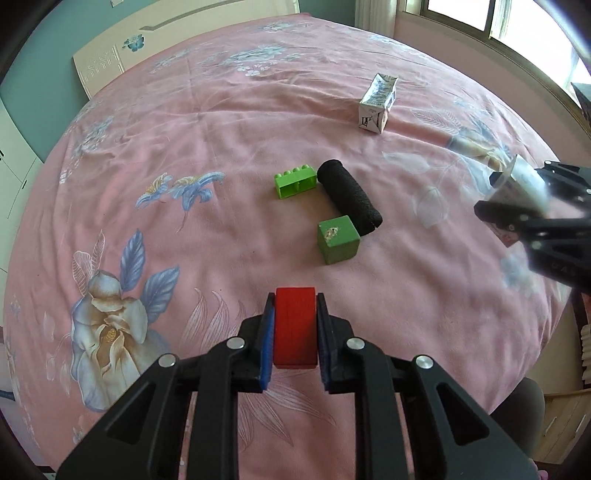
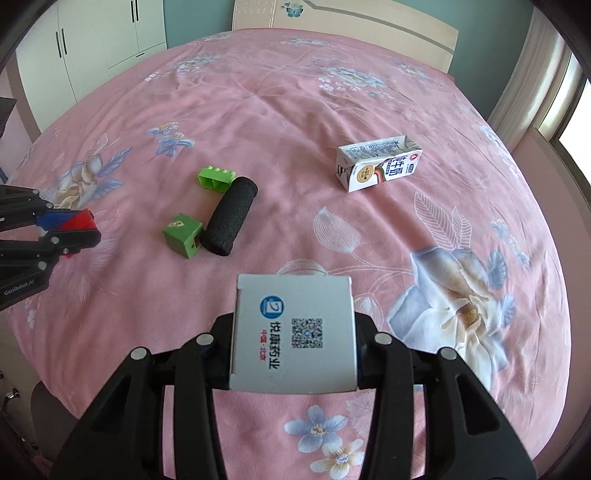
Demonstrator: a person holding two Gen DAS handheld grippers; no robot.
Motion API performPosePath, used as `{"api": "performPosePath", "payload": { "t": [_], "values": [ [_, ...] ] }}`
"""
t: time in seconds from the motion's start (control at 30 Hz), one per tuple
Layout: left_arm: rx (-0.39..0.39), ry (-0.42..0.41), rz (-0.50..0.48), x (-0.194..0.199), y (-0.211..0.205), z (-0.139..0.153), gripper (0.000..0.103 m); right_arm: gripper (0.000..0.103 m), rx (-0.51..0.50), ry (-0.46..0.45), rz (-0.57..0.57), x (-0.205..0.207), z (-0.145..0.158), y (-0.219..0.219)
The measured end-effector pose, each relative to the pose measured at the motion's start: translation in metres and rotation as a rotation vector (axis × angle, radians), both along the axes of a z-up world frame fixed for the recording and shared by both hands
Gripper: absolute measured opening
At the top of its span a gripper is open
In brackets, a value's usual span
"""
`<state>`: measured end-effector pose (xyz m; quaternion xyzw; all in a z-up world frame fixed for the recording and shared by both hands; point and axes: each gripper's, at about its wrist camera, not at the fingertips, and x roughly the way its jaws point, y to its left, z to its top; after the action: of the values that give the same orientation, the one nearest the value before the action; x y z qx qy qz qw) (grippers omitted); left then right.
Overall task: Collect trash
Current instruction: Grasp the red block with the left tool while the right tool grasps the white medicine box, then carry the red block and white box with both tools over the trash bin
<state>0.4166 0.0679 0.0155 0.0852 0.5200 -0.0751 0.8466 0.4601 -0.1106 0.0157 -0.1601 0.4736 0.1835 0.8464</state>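
My left gripper [image 1: 294, 306] is shut on a red block [image 1: 295, 326], held above the pink bedspread; it also shows at the left of the right wrist view [image 2: 79, 225]. My right gripper [image 2: 293, 295] is shut on a white medicine box [image 2: 293, 334]; it shows blurred at the right of the left wrist view [image 1: 517, 188]. On the bed lie a milk carton [image 2: 378, 162] [image 1: 378, 103], a black foam roll [image 2: 231, 216] [image 1: 349, 197], a green toy brick [image 2: 215, 179] [image 1: 295, 181] and a green cube [image 2: 183, 235] [image 1: 338, 239].
The bed's headboard [image 2: 369, 26] is at the far end. A white wardrobe [image 2: 92, 40] stands at the far left and a window [image 1: 498, 22] at the right. The bed's near edge [image 2: 22, 332] drops off at the lower left.
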Motion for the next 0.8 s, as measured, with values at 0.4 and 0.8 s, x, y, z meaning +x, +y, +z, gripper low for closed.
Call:
{"api": "performPosePath", "payload": {
  "t": [0.4, 0.8],
  "values": [
    [0.052, -0.219, -0.067, -0.106, -0.049, 0.133, 0.022, 0.044, 0.001, -0.243, 0.081, -0.121, 0.142, -0.018],
    [0.104, -0.447, -0.118, -0.211, -0.078, 0.231, 0.022, 0.044, 0.021, -0.415, 0.137, -0.235, 0.245, -0.028]
  ]
}}
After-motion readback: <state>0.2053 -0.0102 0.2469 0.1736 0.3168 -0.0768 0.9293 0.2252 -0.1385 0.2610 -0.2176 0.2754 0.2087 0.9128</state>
